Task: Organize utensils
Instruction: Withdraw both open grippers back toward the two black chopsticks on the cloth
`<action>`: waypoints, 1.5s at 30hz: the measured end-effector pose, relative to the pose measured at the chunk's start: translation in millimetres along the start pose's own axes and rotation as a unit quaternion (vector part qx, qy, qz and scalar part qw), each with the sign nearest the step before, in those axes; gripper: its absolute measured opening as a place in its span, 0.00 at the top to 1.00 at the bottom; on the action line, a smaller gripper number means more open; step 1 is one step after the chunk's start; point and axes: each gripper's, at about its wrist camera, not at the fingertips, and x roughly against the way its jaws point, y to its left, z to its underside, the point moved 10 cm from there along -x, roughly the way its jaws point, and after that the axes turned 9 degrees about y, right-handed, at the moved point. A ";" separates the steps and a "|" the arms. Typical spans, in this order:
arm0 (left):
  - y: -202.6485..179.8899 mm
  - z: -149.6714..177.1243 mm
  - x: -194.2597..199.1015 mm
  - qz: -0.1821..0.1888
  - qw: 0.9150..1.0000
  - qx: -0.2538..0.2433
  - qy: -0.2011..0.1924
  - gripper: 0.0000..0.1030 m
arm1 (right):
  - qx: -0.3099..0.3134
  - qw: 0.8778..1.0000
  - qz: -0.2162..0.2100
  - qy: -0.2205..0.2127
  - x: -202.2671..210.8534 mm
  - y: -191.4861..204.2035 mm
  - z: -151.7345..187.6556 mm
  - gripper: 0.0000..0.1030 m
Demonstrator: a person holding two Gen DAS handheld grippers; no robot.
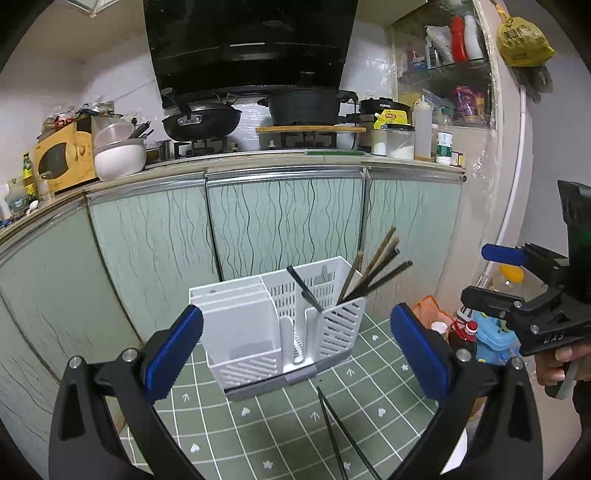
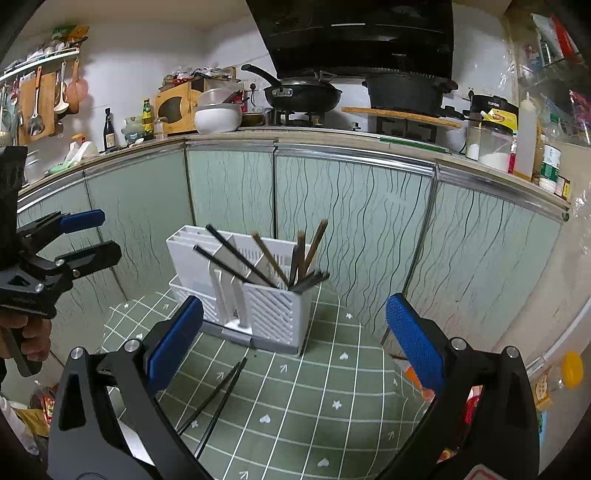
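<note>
Both grippers' fingers apart, empty: we lower the right gripper (image 2: pixel 293 345) over the black chopstick pair (image 2: pixel 216 397) lying below its left finger, left gripper (image 1: pixel 295 349) idle.

Ahead of the blue-padded left claw (image 1: pixel 295 350), a white slatted caddy (image 1: pixel 280 325) is seen on a green surface (image 1: pixel 280 424) gridded white; black chopsticks (image 1: pixel 340 432) lie nearer.

Both views are evenly and rather dimly lit by cool, diffuse indoor light, with soft shadows. Faint streaks of glare sit on the glossy black range hood (image 1: pixel 251 33), and the steel counter trim (image 2: pixel 354 155) shines. Fisheye distortion bows the cabinet doors (image 1: pixel 284 221) and blackens the corners. Focus stays fairly sharp centrally and softens toward the edges.
</note>
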 end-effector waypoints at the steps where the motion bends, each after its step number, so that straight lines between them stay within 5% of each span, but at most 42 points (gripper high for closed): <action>1: -0.5 4.2 3.9 0.002 1.000 0.001 -0.001 0.04 | 0.000 1.000 0.000 0.000 2.1 0.8 3.6 0.08; 19: -7.2 84.7 32.6 -0.028 0.999 -0.019 -0.002 0.04 | 0.005 1.000 -0.003 0.017 10.5 31.1 84.3 0.08; 45: 16.7 174.2 19.0 -0.048 0.998 0.028 0.031 0.04 | 0.001 0.999 -0.020 0.048 -9.9 50.6 156.9 0.08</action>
